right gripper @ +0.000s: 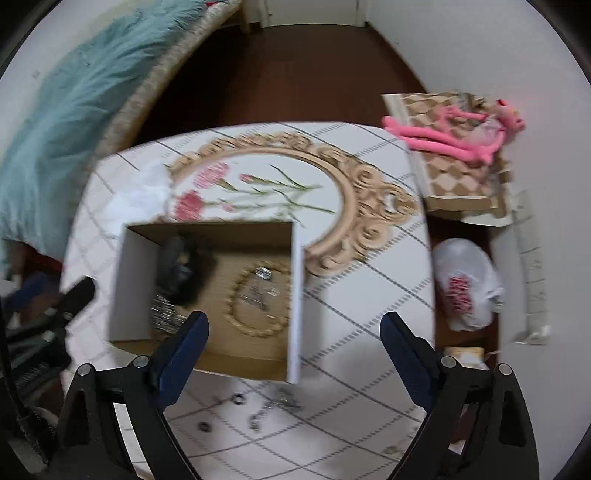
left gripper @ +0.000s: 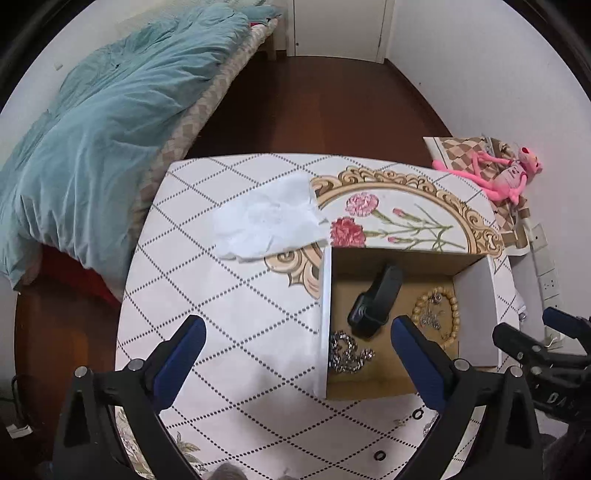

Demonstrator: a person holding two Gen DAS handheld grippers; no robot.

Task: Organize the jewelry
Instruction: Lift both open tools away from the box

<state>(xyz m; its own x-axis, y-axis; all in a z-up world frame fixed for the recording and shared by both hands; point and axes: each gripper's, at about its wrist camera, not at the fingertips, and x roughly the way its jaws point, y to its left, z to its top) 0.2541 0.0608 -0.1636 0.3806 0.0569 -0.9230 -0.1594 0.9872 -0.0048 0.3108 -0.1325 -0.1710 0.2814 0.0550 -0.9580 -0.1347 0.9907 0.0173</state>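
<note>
- Jewelry is being kept in an open cardboard box (left gripper: pixel 391 387) on the patterned table (left gripper: pixel 229 314): a beaded bracelet (left gripper: pixel 437 314), a silver chain (left gripper: pixel 345 352), a black watch (left gripper: pixel 375 302).
- Small rings (right gripper: pixel 236 398) are lying on the table just in front of the box.
- Left gripper (left gripper: pixel 299 347) is being held wide apart, gripping nothing.
- Right gripper (right gripper: pixel 295 343) is likewise being held wide, empty, above the box.

Dark wooden floor (left gripper: pixel 325 110) runs back to a white door (left gripper: pixel 338 26) between plain white walls (left gripper: pixel 480 66). A bed (left gripper: pixel 207 110) with rumpled teal duvet (left gripper: pixel 103 122) lines the left.
</note>
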